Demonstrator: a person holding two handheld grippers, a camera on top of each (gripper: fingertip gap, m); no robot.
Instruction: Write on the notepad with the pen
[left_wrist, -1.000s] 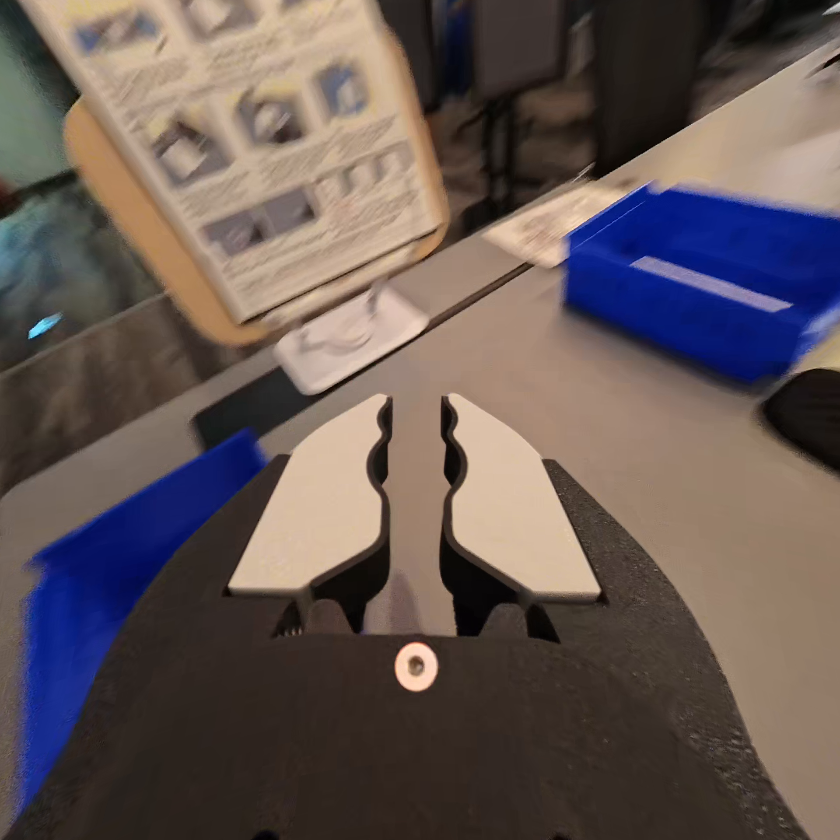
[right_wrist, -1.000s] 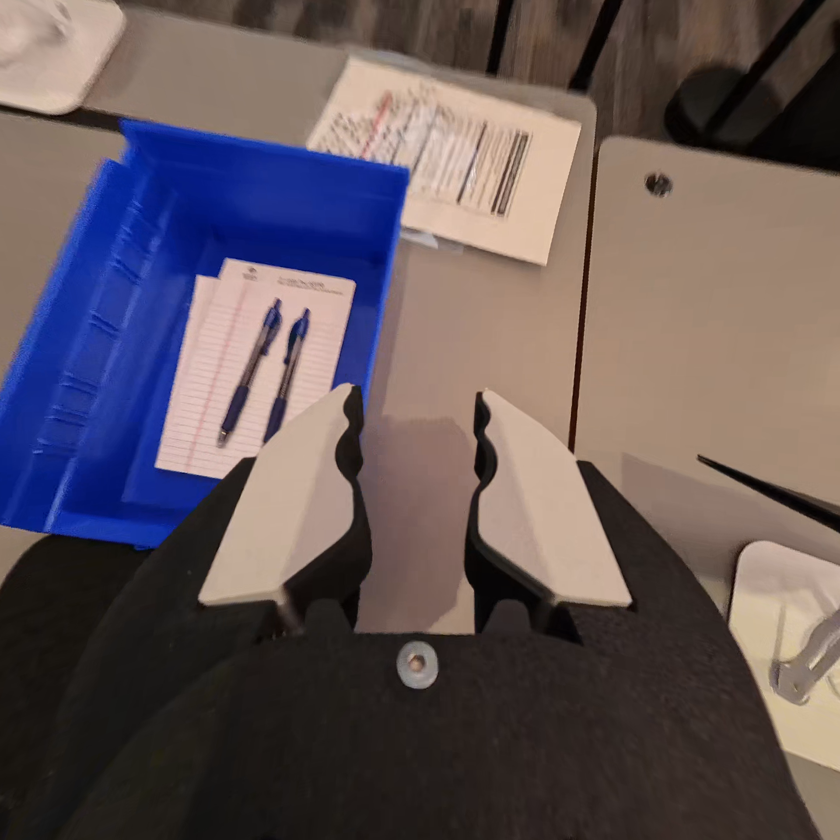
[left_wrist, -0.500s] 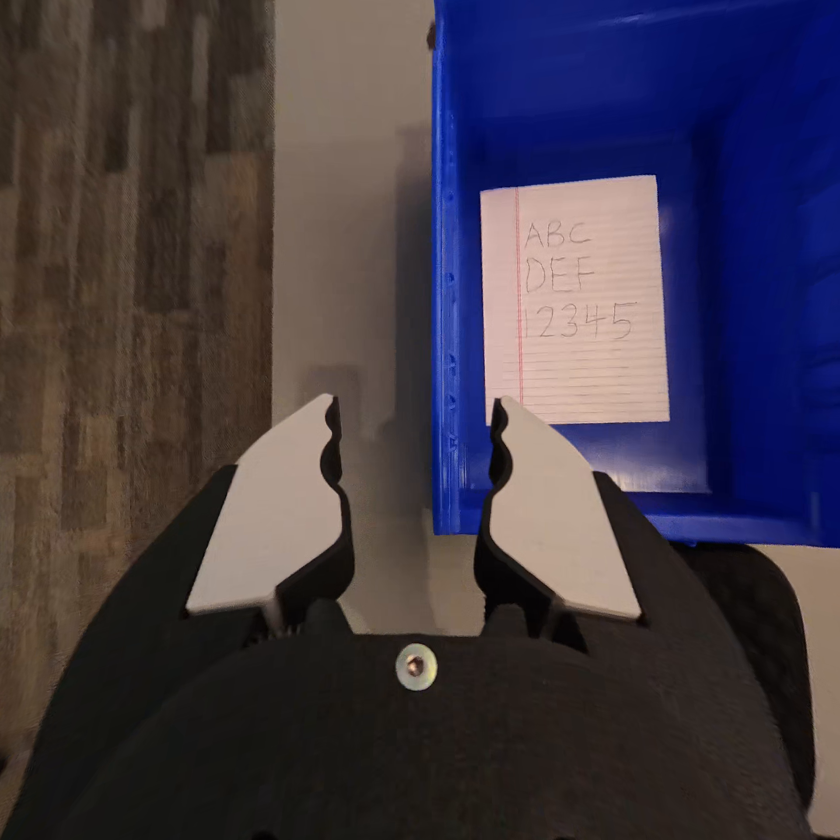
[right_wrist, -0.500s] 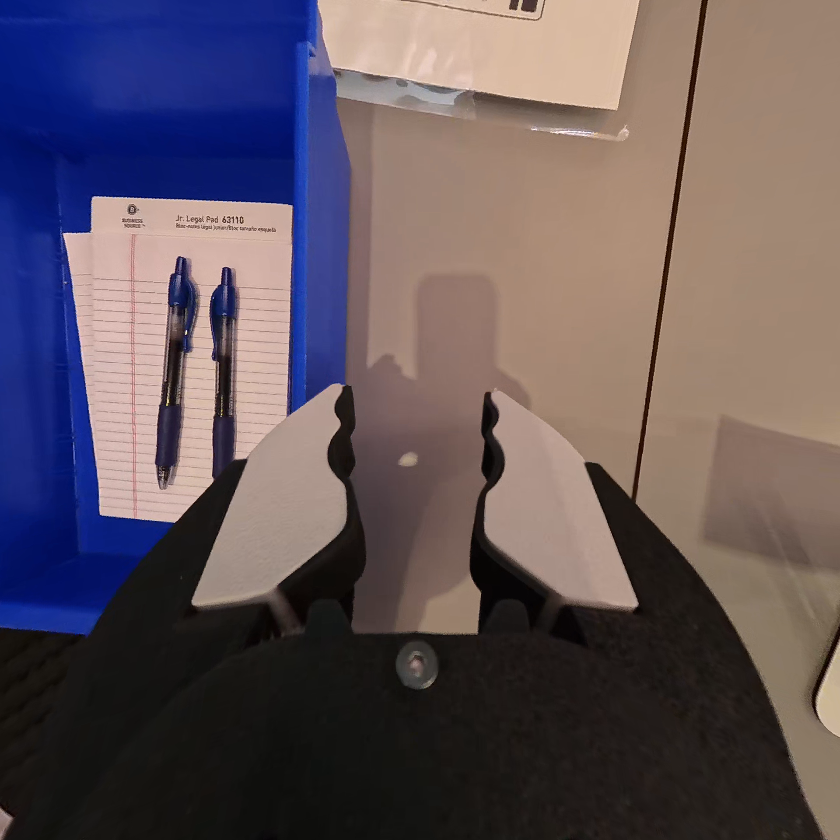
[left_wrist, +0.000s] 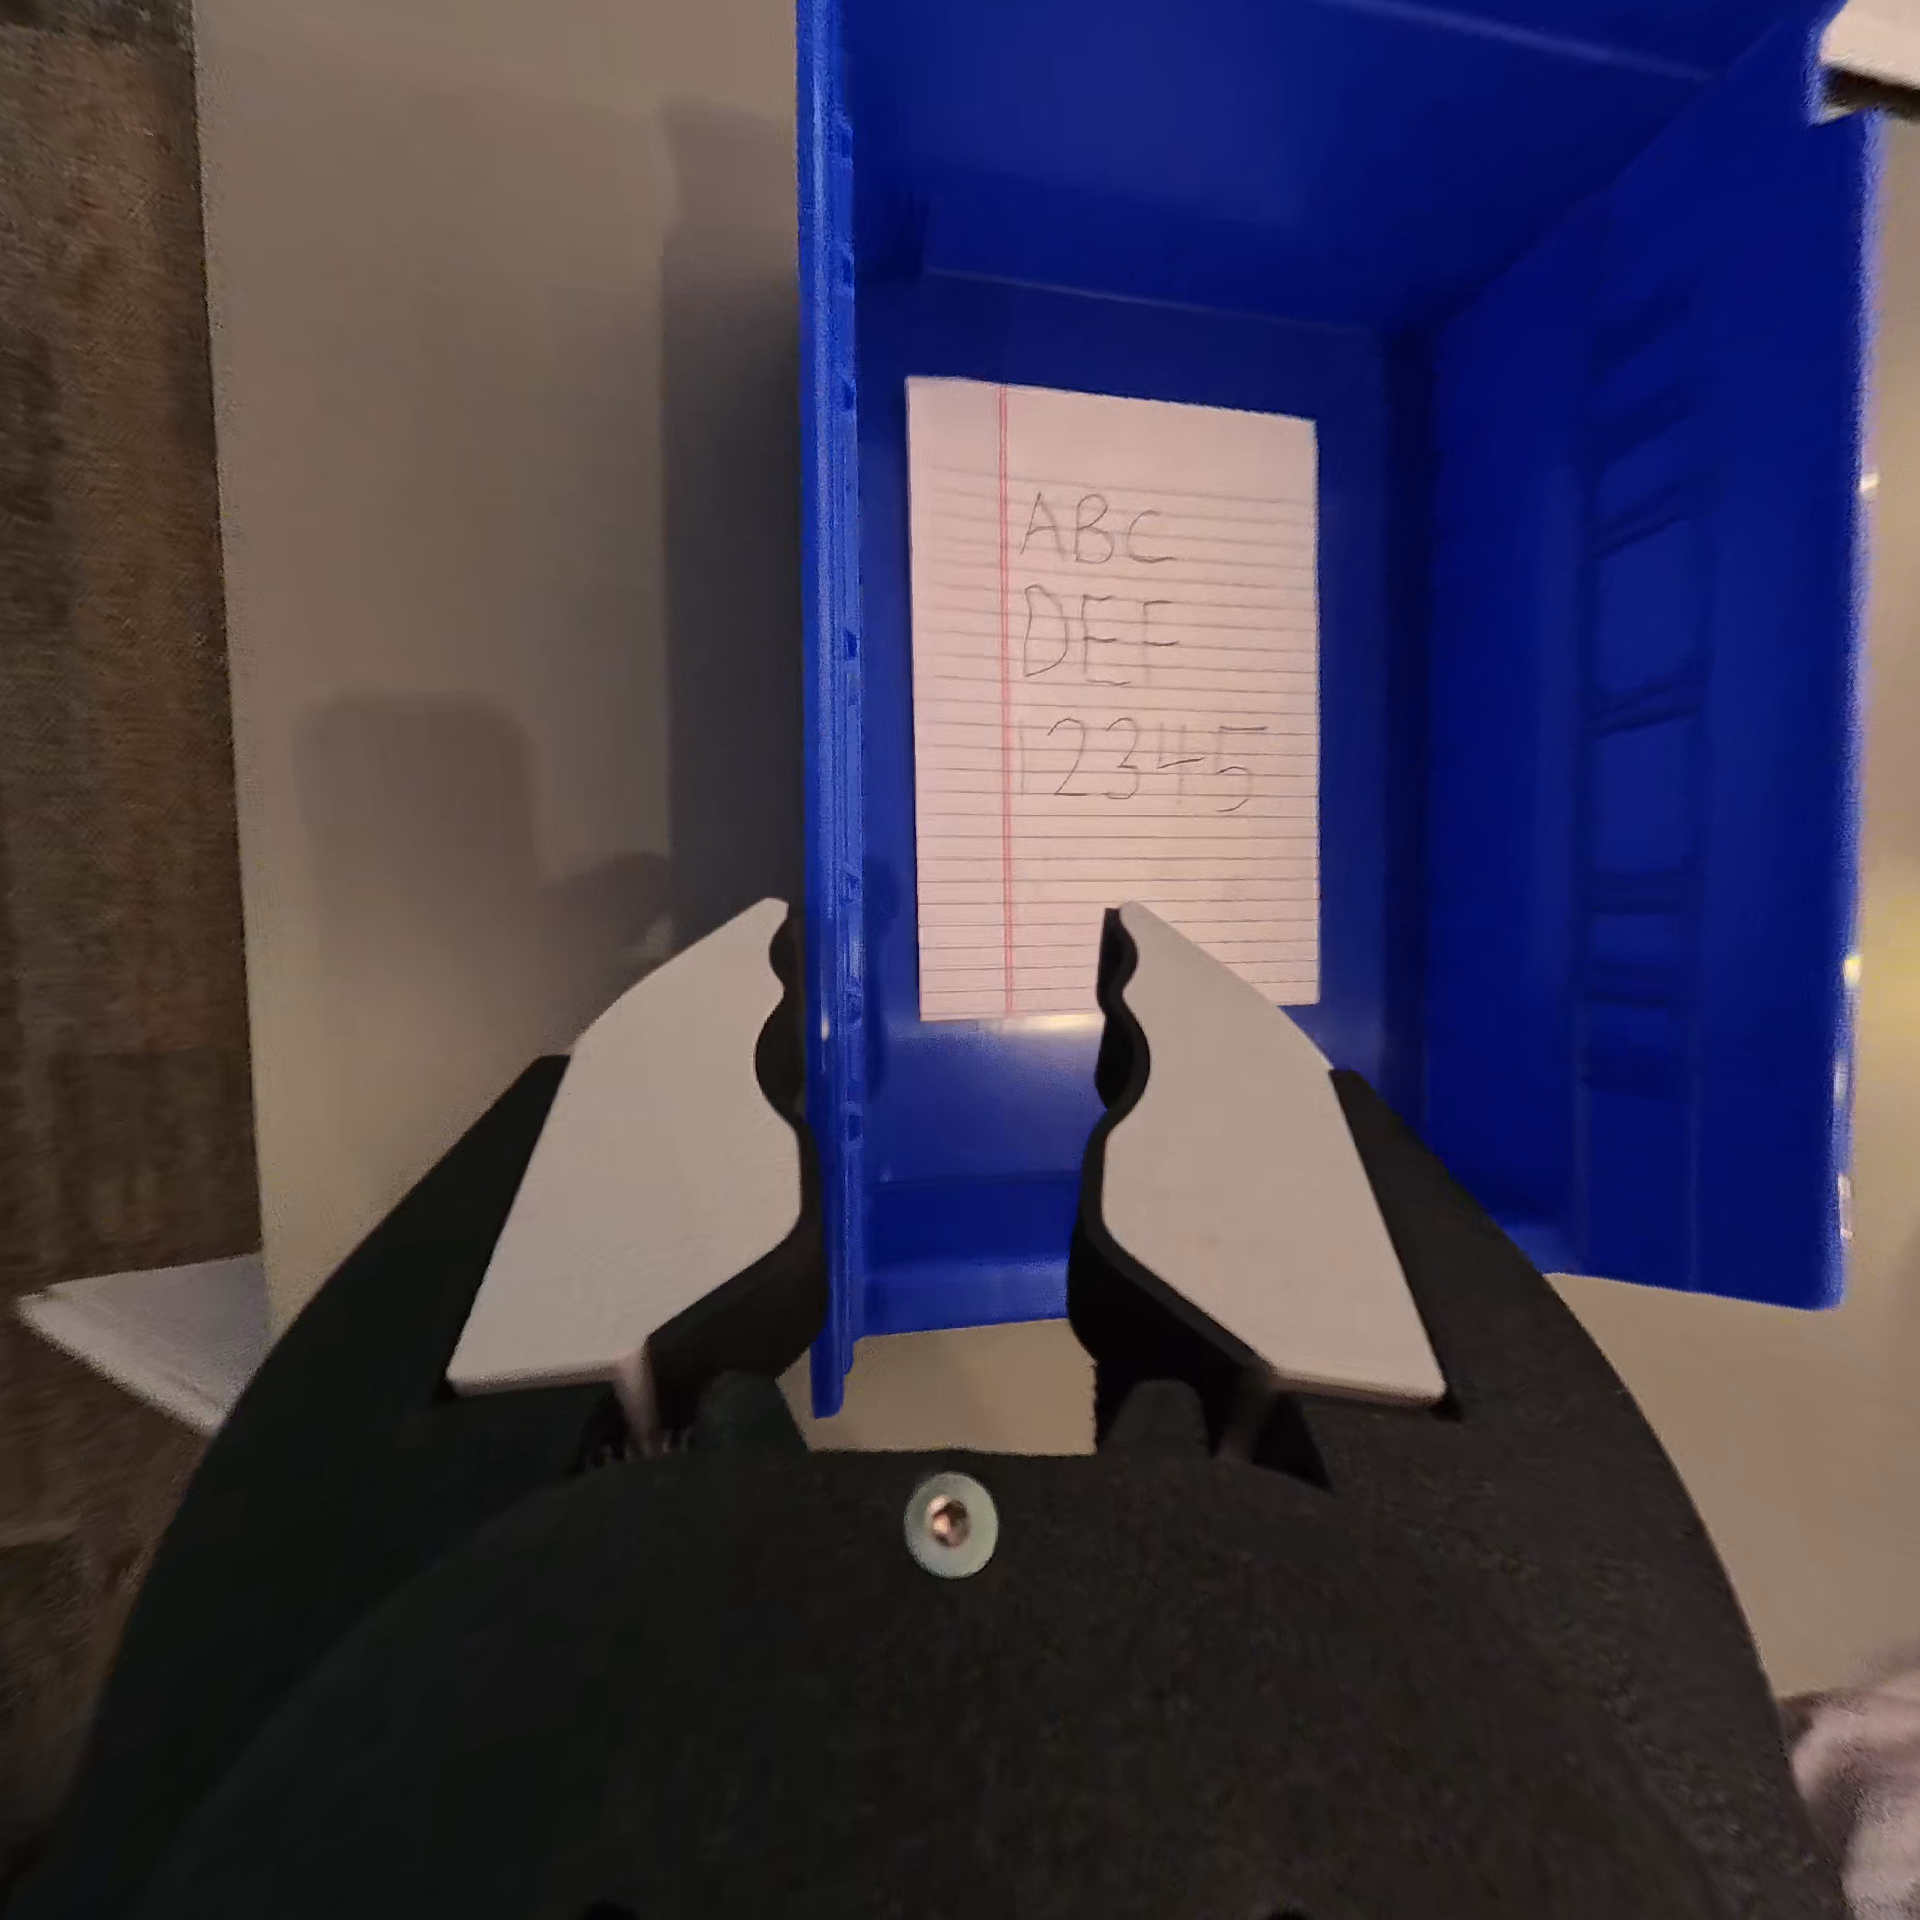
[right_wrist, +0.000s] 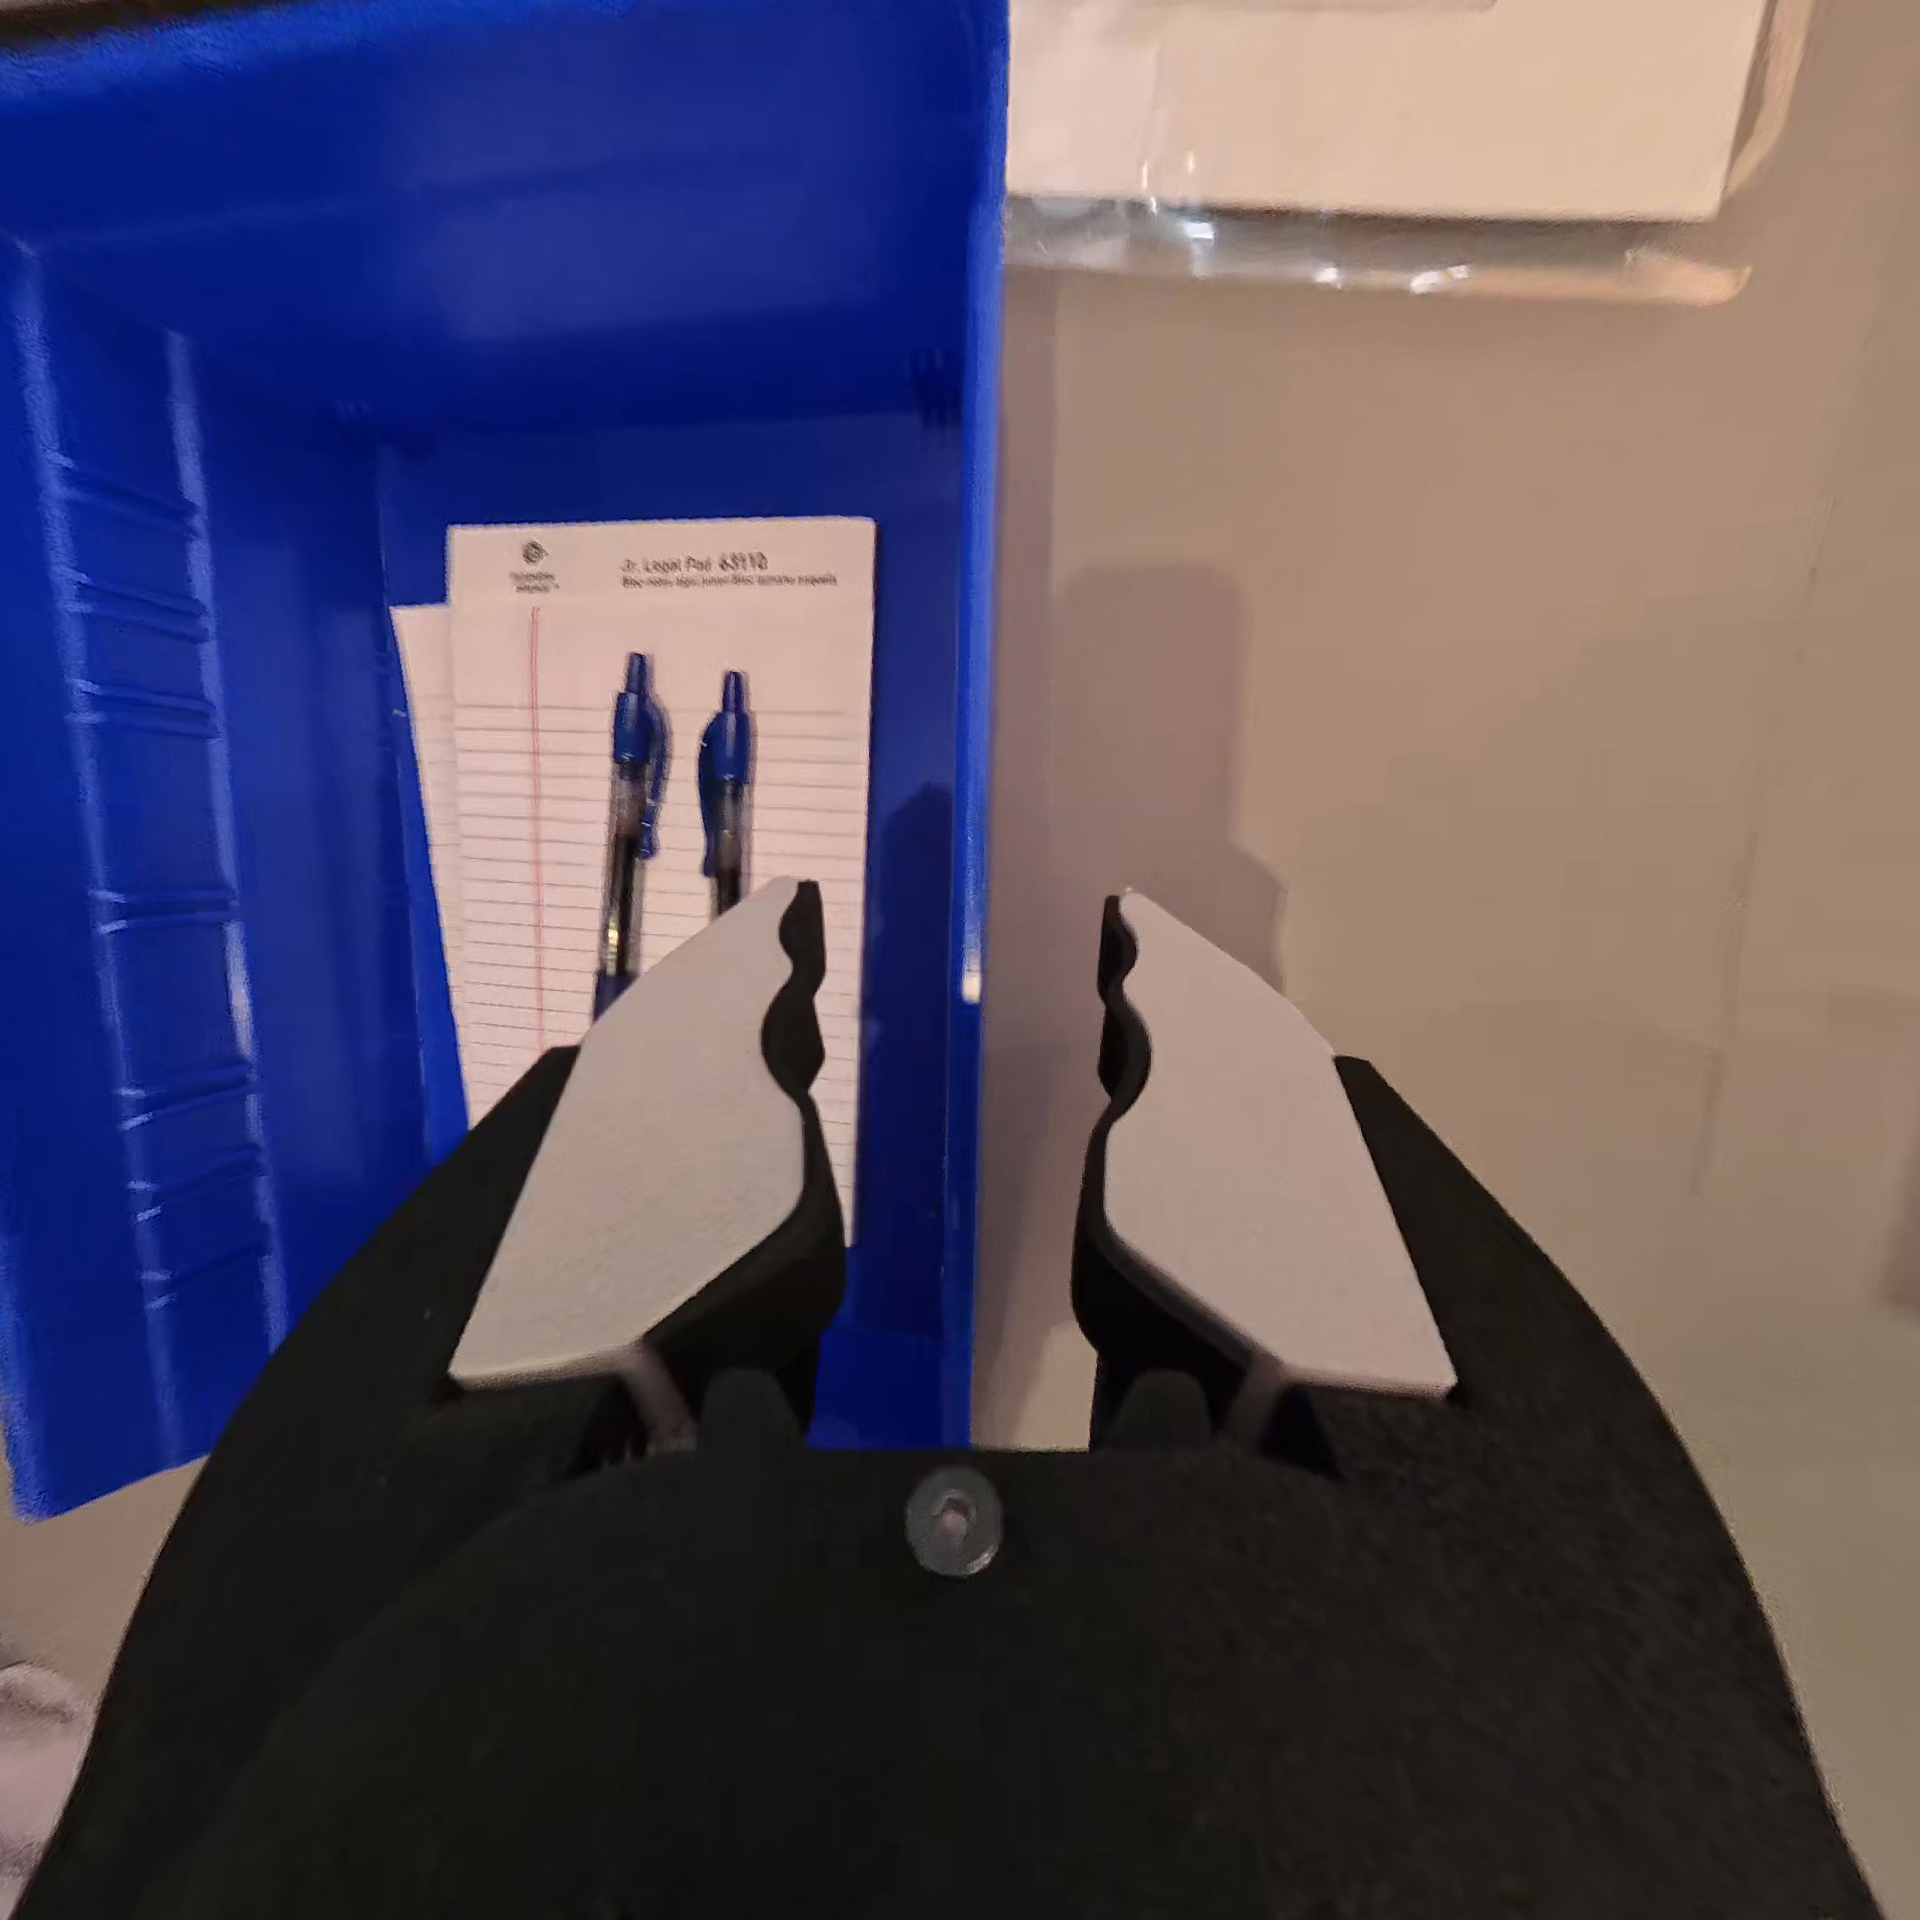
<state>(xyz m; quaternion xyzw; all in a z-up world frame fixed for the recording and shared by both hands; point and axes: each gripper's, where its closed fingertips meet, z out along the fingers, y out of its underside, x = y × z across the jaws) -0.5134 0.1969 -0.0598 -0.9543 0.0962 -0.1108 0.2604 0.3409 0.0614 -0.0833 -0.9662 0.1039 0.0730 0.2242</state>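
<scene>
Both grippers, left (left_wrist: 945, 914) and right (right_wrist: 961, 894), are spread wide and hold nothing. Two pens (right_wrist: 629, 769) lie on the pad (right_wrist: 800, 665) in a blue bin (right_wrist: 208, 727).

A blue bin (right_wrist: 187, 727) held a white notepad (right_wrist: 790, 748) ruled in grey with a red margin line, and two blue-and-clear pens (right_wrist: 629, 790); the table (right_wrist: 1455, 727) was grey

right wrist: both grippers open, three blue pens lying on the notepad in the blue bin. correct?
Not quite: the right wrist view shows two blue pens lying on the notepad in the blue bin, not three. The rest holds: the left gripper and right gripper are both open.
</scene>
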